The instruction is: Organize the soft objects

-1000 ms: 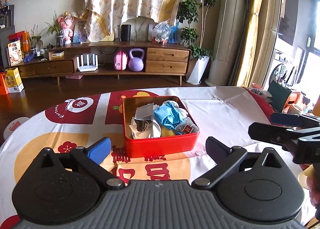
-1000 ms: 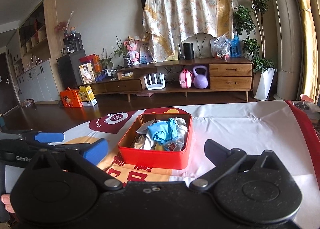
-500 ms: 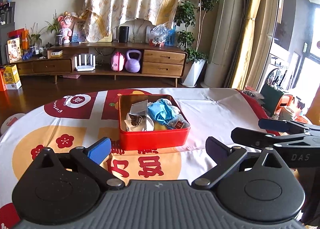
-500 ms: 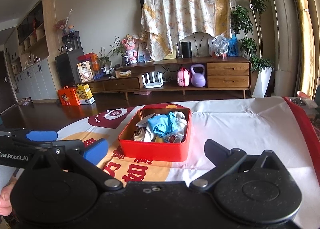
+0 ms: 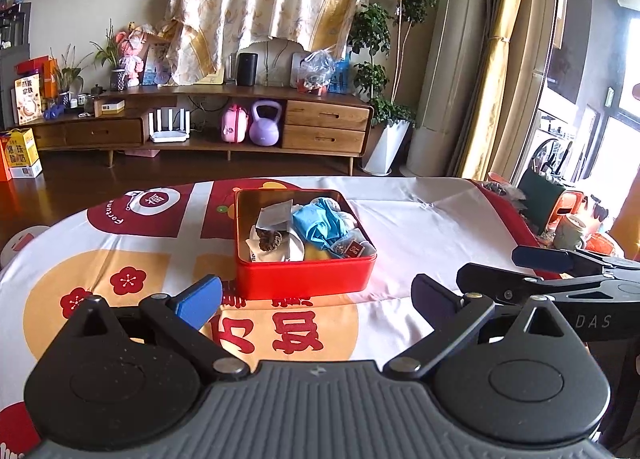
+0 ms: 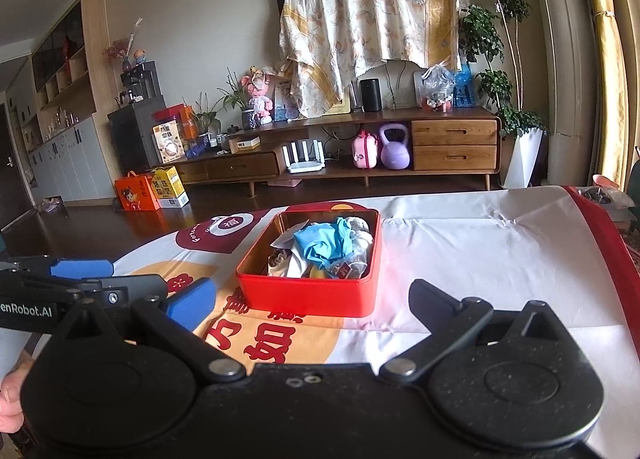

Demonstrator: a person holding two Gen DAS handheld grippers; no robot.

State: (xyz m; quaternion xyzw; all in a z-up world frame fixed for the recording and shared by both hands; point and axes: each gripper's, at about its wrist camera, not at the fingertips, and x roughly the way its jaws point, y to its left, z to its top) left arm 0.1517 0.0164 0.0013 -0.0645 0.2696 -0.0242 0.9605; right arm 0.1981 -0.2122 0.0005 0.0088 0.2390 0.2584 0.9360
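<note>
A red tin box [image 5: 304,278] [image 6: 308,295] sits on the printed tablecloth, filled with soft items: a crumpled blue cloth [image 5: 320,225] [image 6: 322,243], white pieces and a small brown item [image 5: 272,239]. My left gripper [image 5: 316,293] hovers open in front of the box, nothing between its fingers. My right gripper [image 6: 312,299] is also open and empty, just short of the box's near wall. Each gripper shows at the edge of the other's view: the right one [image 5: 536,267] and the left one [image 6: 80,275].
The table [image 5: 420,227] carries a white, red and orange cloth. Beyond it stand a wooden TV cabinet [image 5: 224,127], a purple kettlebell [image 5: 264,129], a potted plant [image 5: 384,71] and boxes on the floor [image 6: 152,191]. Cups and clutter [image 5: 568,227] lie off the right edge.
Both grippers have drawn back from the box and risen a little; the box looks smaller and farther. Both stay open.
</note>
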